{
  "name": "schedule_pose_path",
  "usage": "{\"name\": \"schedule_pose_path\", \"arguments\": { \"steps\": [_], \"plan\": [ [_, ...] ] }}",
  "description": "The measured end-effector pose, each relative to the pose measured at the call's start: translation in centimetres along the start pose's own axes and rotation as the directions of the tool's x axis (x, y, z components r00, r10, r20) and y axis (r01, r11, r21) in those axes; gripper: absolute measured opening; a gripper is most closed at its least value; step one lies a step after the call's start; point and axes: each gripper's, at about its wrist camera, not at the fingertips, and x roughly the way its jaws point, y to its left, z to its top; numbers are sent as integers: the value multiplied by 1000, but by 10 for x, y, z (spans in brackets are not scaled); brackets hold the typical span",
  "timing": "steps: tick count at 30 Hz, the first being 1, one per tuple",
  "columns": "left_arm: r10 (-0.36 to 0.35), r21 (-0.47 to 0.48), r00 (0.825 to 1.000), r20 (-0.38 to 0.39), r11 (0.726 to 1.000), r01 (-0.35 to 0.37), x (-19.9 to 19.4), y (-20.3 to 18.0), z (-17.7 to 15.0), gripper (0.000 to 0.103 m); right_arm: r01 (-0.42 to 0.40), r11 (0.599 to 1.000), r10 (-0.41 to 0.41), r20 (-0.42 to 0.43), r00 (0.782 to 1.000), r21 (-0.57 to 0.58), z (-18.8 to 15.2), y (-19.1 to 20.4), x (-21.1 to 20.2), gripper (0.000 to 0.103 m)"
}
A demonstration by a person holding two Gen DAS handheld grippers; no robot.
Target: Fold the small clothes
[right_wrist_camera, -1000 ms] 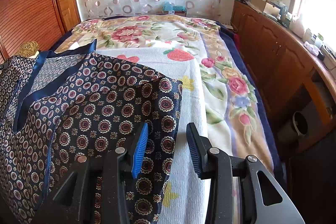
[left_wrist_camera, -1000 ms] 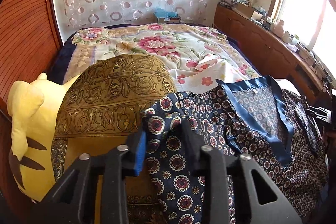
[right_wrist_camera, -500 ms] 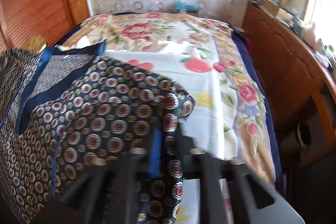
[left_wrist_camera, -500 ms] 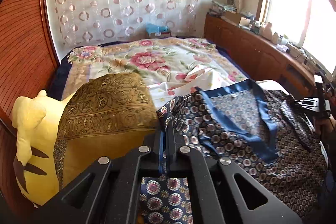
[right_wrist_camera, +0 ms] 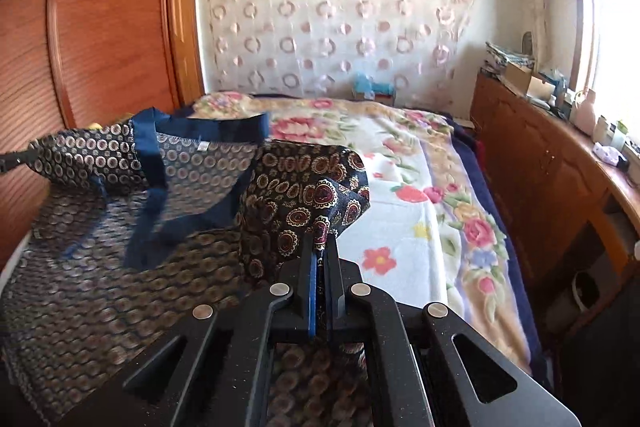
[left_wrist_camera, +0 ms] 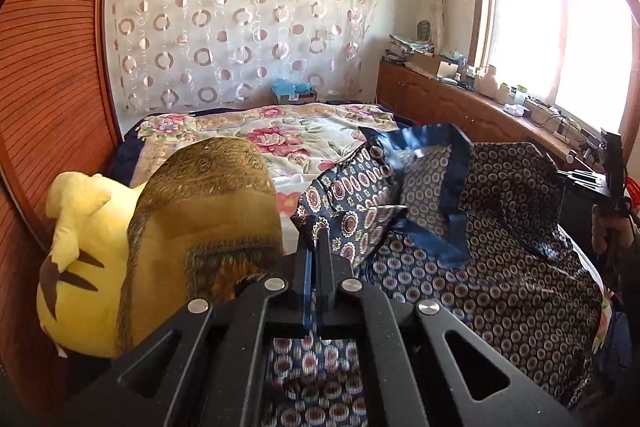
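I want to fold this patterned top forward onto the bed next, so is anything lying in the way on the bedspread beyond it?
Nothing visible does. Both grippers, left and right, are shut on the patterned top, and the floral bedspread ahead looks bare. The gold cushion sits off to the left side.

From my left gripper's view, the garment [left_wrist_camera: 460, 267] lies on the bed [left_wrist_camera: 280, 131] at my three o'clock; a cushion [left_wrist_camera: 200, 219] sits at nine, the plush toy [left_wrist_camera: 80, 251] beyond it.

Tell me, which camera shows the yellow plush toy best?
The left wrist view: the plush toy sits at the left, partly behind a gold cushion. In the right wrist view only a yellow sliver shows behind the shirt.
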Motion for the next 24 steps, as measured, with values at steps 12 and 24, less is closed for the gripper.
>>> {"name": "schedule_pose_path", "arguments": {
  "steps": [12,24],
  "plan": [
    [45,-106,999,-4,993,-45,-58,11,-89,2,-35,997,34,6,999,72,-107,-8,-84,2],
    [88,-137,995,38,987,-82,-114,15,-110,2,19,998,-17,-30,999,63,-129,-14,-162,2]
  ]
}}
